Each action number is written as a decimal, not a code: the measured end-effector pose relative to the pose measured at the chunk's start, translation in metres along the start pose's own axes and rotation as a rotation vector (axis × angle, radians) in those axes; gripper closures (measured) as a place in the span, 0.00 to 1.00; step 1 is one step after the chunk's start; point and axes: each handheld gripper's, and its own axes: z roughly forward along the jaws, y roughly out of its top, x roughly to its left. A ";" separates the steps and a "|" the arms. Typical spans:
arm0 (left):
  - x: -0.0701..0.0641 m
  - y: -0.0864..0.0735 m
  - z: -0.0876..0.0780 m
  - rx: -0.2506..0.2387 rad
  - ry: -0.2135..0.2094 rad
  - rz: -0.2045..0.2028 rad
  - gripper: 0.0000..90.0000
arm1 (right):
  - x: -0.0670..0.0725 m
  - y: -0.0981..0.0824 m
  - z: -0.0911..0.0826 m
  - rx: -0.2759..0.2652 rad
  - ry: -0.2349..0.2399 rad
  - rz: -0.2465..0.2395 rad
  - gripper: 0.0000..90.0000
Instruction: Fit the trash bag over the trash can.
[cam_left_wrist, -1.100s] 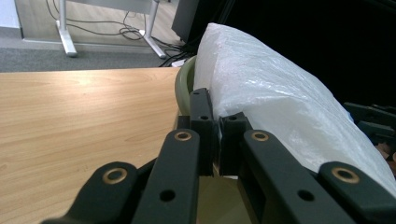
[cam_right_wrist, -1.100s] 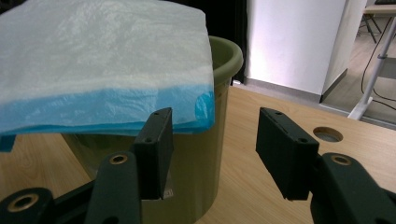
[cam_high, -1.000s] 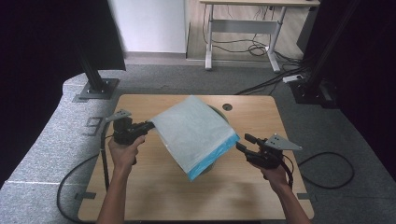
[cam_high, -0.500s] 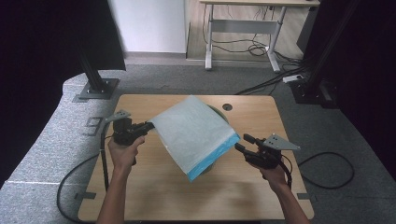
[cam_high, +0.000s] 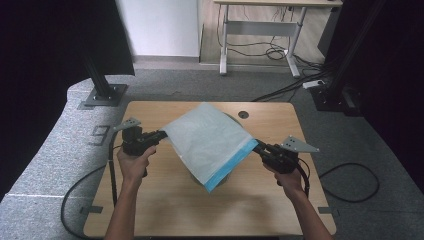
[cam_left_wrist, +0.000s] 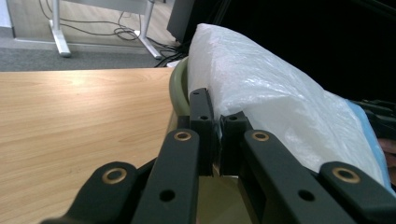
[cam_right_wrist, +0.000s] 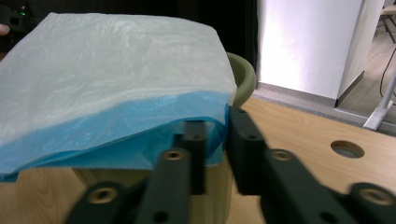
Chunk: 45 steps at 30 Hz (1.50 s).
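Above the counter (cam_high: 150, 200), both grippers' jaws pinch opposite corners of a light, limp, slippery plastic bag (cam_high: 207, 140) over an olive bin (cam_right_wrist: 243, 74).

Over the last second the right gripper (cam_high: 256, 145) drew slightly in toward the table's middle and away from the person, carrying the blue-edged corner of the white plastic bag (cam_high: 207, 140) with it. The bag's blue edge shifted a little farther from the person.
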 end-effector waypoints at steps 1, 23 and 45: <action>-0.001 0.000 0.002 0.003 -0.003 0.004 0.96 | 0.000 0.002 0.000 -0.005 -0.002 -0.002 0.95; -0.044 -0.002 0.008 0.116 -0.081 0.161 0.41 | -0.021 0.049 -0.036 -0.105 -0.197 0.029 0.99; -0.106 0.007 0.030 0.108 -0.111 0.238 0.33 | 0.029 0.050 0.000 -0.078 -0.047 -0.027 0.99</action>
